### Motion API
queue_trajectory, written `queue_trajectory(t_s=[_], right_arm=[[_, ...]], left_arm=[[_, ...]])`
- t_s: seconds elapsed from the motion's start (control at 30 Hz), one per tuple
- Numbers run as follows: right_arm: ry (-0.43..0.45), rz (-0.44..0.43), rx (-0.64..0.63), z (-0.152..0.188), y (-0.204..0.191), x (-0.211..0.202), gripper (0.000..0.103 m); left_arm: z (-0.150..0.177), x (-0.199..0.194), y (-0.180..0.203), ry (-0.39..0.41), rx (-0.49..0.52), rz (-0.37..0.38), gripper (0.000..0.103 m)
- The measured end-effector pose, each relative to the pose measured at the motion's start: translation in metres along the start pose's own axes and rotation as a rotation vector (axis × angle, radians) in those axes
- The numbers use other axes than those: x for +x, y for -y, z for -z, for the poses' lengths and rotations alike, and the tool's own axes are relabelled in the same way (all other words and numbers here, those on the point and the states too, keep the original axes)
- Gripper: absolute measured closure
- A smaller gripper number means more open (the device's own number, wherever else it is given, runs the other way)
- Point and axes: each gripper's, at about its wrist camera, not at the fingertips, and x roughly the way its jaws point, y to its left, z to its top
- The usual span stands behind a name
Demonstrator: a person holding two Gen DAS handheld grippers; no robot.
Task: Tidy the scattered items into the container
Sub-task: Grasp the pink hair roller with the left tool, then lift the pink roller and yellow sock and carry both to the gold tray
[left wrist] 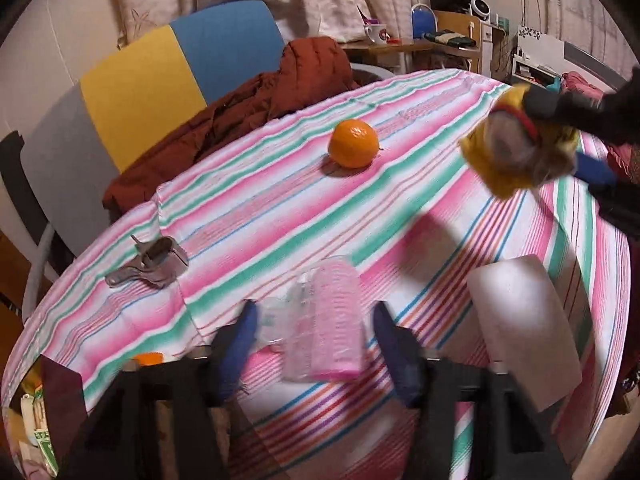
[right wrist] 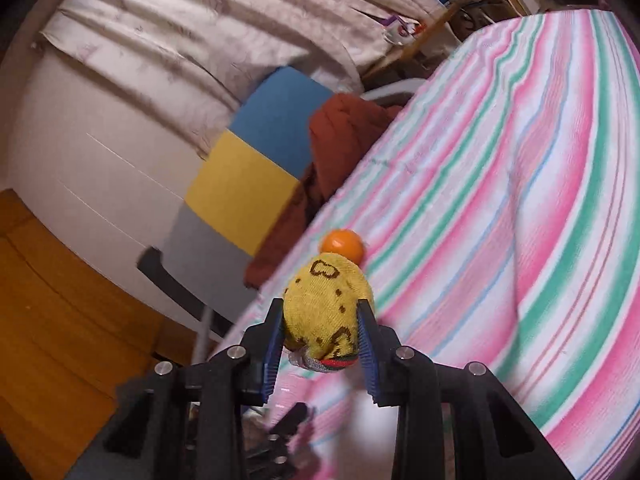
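Balled sock (right wrist: 326,312) in right tool (right wrist: 322,330), cuff seemingly hidden

Yellow sock (right wrist: 326,308), brown motifs, red-green cuff; orange fruit (left wrist: 353,143); pink-green-white striped tablecloth (left wrist: 400,208); pink bottle (left wrist: 336,320).

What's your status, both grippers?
Right gripper shut on sock, airborne. Left gripper open, straddling pink bottle. Orange, clip left on table. Nothing blocking.
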Motion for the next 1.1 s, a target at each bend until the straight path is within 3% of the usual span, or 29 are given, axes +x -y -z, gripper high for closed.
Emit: queue_trajectory(t_s=[0.13,0.23,0.37,0.77,1.1], right_arm=[[0.013,-0.006,-0.022,0.001,-0.011,-0.007,0.068],[0.005,-0.005,-0.014,0.009,-0.014,-0.010,0.068],[-0.022,0.001,-0.019,0.021,-0.018,-0.011,0.068],[-0.141,-0.002,-0.051,0.069,-0.035,-0.009,0.068],[-0.269,-0.129,-0.119,0.127,-0.091,0.000,0.068]], left_arm=[[0.001,-0.007,-0.011,0.013,-0.050,0.088,0.075],[0.004,-0.015,-0.019,0.023,-0.102,0.175,0.075],[0.012,-0.028,-0.022,0.041,-0.159,0.228,0.075],[0.049,-0.088,-0.044,0.111,-0.235,0.270,0.075],[0.106,-0.159,-0.105,0.193,-0.315,0.197,0.075]])
